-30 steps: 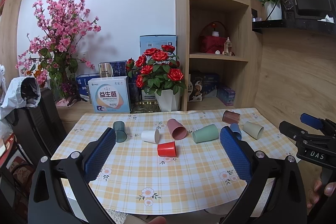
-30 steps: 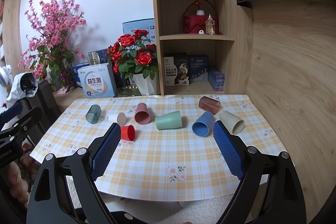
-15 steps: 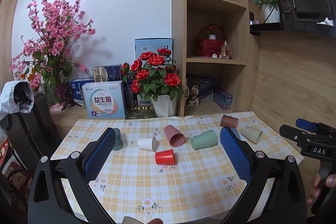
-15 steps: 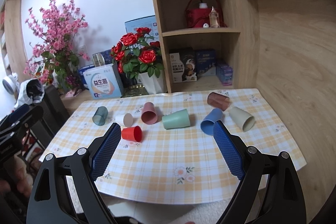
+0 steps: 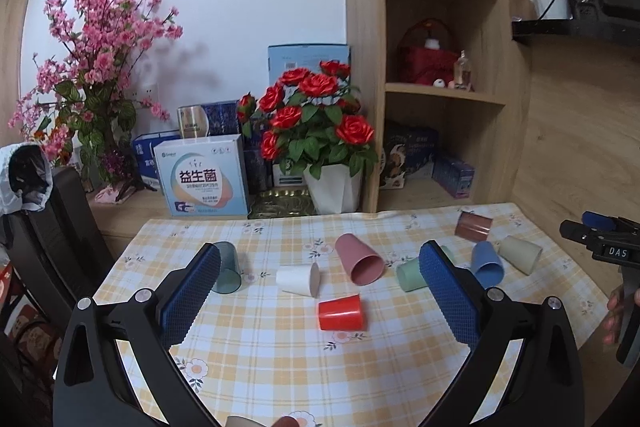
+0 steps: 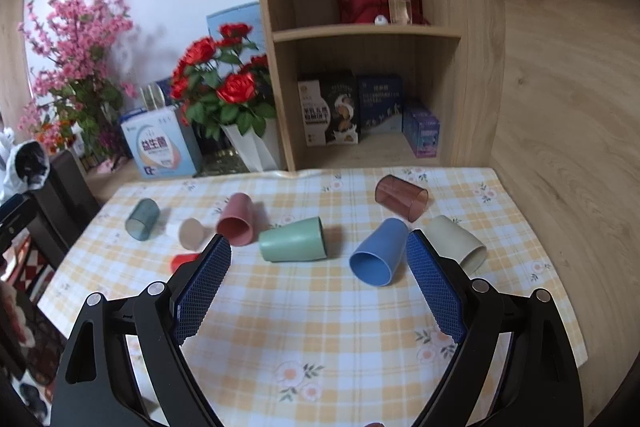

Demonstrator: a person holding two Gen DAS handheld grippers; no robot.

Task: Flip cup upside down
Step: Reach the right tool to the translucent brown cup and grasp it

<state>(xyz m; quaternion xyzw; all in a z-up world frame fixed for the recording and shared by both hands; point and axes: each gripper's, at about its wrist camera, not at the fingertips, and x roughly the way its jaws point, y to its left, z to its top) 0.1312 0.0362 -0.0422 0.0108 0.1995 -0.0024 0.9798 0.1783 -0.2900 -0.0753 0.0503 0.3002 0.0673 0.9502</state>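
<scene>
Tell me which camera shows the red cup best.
The left wrist view: the red cup lies on its side in full sight, between that gripper's fingers. In the right wrist view only a sliver of it peeks out beside the gripper's left finger, which hides the rest.

We note eight cups lying on their sides across the table [image 6: 320, 327], mid-frame in the right wrist view. The flower pot [image 6: 252, 147] stands behind them, upper centre; the shelf unit [image 6: 360, 31] rises to its right.
</scene>
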